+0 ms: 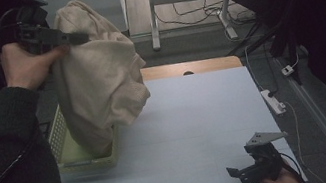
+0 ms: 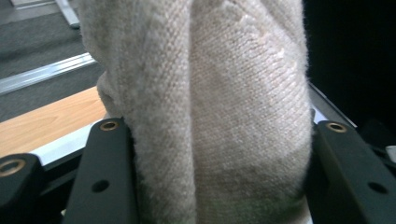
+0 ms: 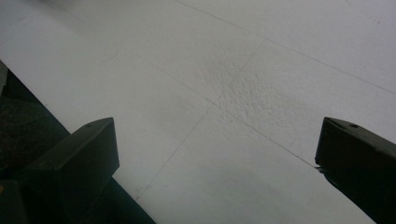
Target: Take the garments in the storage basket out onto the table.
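A cream knitted sweater (image 1: 97, 77) hangs high above the table's left side, its lower end still down in a pale yellow basket (image 1: 59, 135). My left gripper (image 1: 75, 37) holds it near the top, shut on a thick fold. In the left gripper view the knit (image 2: 219, 112) fills the space between both black jaws. My right gripper (image 1: 239, 173) rests low at the table's front right corner, open, with bare white tabletop (image 3: 224, 93) between its jaws.
The white tabletop (image 1: 197, 126) stretches from the basket to the right edge. A wooden strip (image 1: 197, 66) runs along the far edge. A power strip (image 1: 273, 101) and cables lie on the floor at right; a desk frame (image 1: 187, 11) stands behind.
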The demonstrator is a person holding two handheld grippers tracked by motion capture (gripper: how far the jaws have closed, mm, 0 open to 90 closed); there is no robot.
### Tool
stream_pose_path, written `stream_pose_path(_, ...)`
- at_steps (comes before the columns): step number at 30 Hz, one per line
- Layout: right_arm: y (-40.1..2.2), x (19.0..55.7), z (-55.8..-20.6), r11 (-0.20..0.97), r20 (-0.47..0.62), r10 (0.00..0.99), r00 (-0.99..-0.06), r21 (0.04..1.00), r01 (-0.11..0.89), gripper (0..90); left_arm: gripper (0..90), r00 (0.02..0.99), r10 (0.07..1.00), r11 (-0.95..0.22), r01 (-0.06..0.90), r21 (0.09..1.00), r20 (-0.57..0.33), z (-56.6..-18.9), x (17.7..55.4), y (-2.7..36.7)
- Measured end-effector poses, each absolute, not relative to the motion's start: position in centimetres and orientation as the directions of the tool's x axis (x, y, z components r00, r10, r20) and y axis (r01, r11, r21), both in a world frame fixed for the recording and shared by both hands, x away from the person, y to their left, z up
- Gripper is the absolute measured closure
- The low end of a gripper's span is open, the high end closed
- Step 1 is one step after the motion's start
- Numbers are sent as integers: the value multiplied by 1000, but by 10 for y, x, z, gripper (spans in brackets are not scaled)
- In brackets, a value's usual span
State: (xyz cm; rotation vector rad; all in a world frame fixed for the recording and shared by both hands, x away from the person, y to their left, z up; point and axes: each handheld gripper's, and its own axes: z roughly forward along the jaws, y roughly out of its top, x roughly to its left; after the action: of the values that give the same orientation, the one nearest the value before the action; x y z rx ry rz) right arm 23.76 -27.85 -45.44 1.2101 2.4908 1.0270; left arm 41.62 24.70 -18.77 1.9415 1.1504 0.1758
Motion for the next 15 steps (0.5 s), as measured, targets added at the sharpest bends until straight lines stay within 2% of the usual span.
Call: stream_pose_path(15, -279, 238, -455, 428, 127, 747, -652, 659, 619, 0, 484, 643, 712, -219, 587, 780, -283, -154, 417, 203)
